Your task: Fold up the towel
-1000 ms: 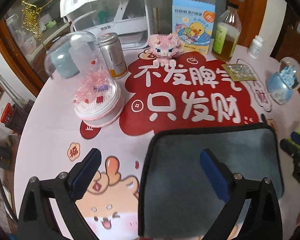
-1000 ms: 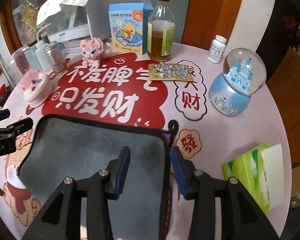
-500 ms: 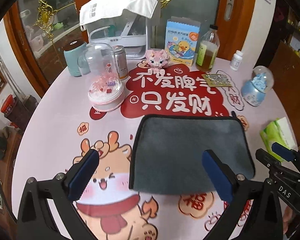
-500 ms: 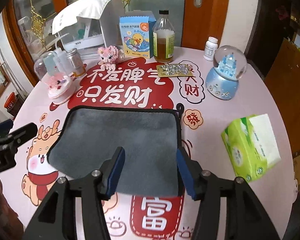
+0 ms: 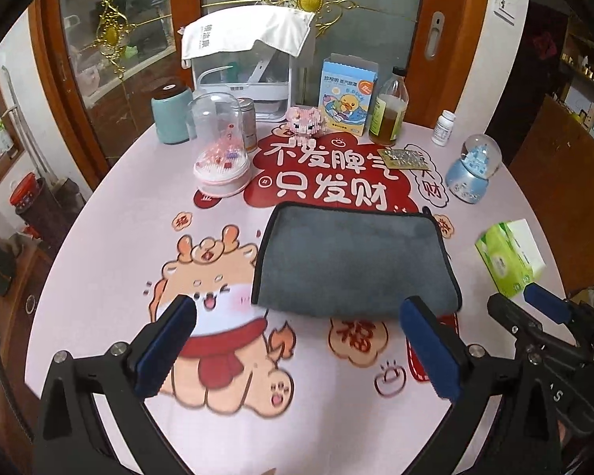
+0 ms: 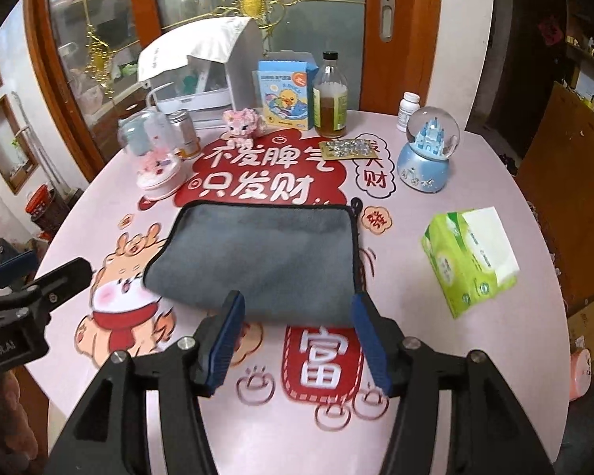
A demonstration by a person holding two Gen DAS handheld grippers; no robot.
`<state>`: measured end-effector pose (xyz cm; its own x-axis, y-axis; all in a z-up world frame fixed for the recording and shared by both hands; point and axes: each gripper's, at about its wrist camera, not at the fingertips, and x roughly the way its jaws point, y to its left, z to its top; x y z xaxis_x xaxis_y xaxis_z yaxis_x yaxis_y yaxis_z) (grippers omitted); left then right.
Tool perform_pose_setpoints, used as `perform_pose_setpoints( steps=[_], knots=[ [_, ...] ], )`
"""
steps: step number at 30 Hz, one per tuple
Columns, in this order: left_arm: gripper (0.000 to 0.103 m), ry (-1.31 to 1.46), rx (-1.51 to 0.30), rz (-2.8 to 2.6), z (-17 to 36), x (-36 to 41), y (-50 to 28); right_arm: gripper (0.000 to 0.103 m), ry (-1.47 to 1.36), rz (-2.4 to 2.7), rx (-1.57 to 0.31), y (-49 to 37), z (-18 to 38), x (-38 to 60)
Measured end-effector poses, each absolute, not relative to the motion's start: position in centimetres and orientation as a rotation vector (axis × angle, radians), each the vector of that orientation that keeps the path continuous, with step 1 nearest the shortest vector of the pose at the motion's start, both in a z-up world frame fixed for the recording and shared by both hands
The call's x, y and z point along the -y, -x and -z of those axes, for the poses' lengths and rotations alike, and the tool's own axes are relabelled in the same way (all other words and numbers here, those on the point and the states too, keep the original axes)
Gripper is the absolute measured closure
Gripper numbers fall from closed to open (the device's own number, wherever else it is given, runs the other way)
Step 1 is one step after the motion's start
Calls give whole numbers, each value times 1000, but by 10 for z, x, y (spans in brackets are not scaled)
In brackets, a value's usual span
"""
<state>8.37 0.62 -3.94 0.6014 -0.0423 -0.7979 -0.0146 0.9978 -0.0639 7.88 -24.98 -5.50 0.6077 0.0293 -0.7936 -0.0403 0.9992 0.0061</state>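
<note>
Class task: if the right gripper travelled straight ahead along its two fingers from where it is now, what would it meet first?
Most likely the near edge of the grey towel, lying just beyond the open right gripper. Height above the table is unclear, so it might pass over it.

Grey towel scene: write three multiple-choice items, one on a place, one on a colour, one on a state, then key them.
1. Where does the tissue pack lie relative to the grey towel?
A. On top of it
B. To its right, apart
C. To its left, touching

2. What colour is the towel's edging?
A. Black
B. Yellow
C. White

3. How do the left gripper and right gripper stand?
A. Both shut on the towel
B. Only the left grips it
C. Both open, holding nothing

Key: 1 B, bare tablecloth separates them; 2 A, a dark border rims the cloth; 3 C, gaps show between both pairs of fingers.
</note>
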Motion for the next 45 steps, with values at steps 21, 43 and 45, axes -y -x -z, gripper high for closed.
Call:
perform_pose_setpoints(
  steps=[21, 43, 45],
  knots=[
    [1, 19, -901, -33, 16, -4, 2, 46, 10, -14, -945, -4, 41, 233],
    [1, -38, -903, -60, 17, -8, 17, 46, -10, 73, -865, 16, 22, 225],
    [1, -44, -899, -56, 17, -8, 18, 46, -3, 68, -867, 15, 22, 222]
  ],
)
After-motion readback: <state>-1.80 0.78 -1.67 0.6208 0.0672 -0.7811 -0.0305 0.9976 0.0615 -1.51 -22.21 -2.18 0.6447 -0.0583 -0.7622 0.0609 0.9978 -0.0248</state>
